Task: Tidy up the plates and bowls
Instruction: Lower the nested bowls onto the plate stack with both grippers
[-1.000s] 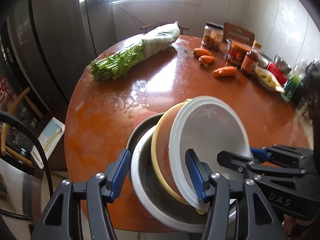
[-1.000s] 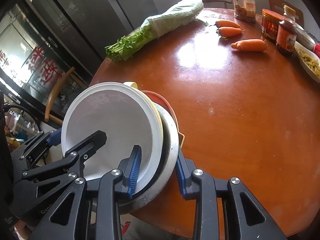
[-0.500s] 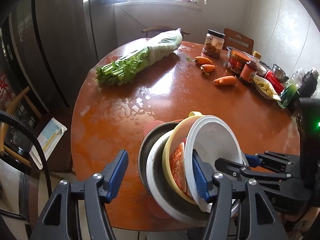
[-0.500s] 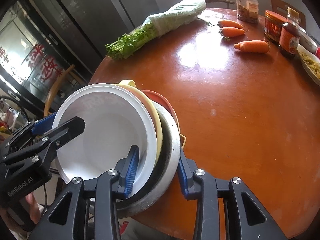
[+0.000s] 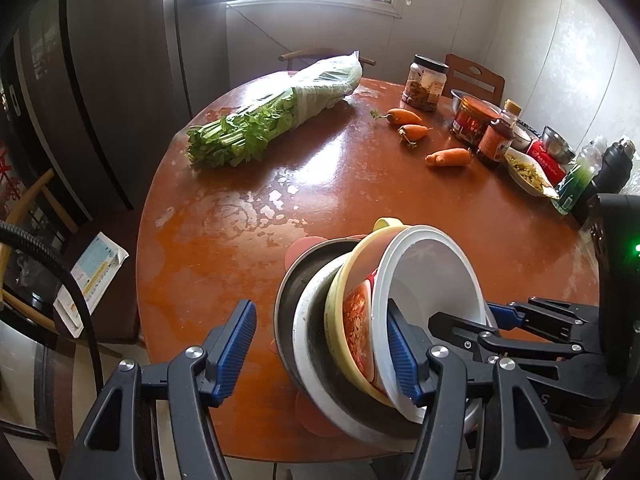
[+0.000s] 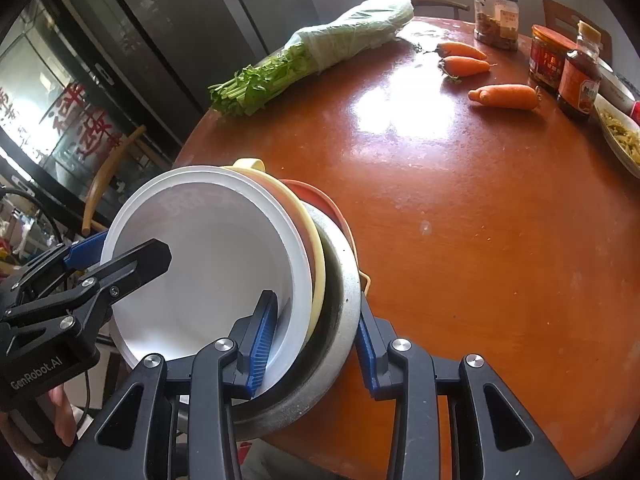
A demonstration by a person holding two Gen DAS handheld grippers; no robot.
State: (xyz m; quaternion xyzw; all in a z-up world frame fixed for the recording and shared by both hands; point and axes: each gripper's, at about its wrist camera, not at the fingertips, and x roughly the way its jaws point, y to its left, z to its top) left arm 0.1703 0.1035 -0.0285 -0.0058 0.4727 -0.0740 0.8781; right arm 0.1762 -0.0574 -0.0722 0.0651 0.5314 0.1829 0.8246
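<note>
A tilted stack of nested dishes stands on edge at the table's near rim: a white bowl (image 5: 432, 280) (image 6: 208, 268) innermost, then a yellow bowl (image 5: 340, 304) (image 6: 318, 264), a grey metal bowl (image 5: 312, 320) (image 6: 340, 280), a dark plate (image 5: 292, 292) and an orange plate (image 6: 320, 200) outermost. My right gripper (image 6: 316, 340) is shut on the stack's rims, one finger inside the white bowl, one outside the metal bowl. My left gripper (image 5: 320, 344) is open; its right finger (image 5: 400, 356) lies in the white bowl, its left finger (image 5: 234, 344) is apart from the stack.
The round brown table (image 5: 360, 184) holds bagged celery (image 5: 280, 116), three carrots (image 5: 448, 157), jars and bottles (image 5: 472, 120) and a dish of food (image 5: 528, 172) along the far right. A chair (image 5: 32, 208) and papers (image 5: 92, 276) are to the left.
The stack has been tipped further up and pulled toward the table's near edge. My left gripper has backed away and stays open.
</note>
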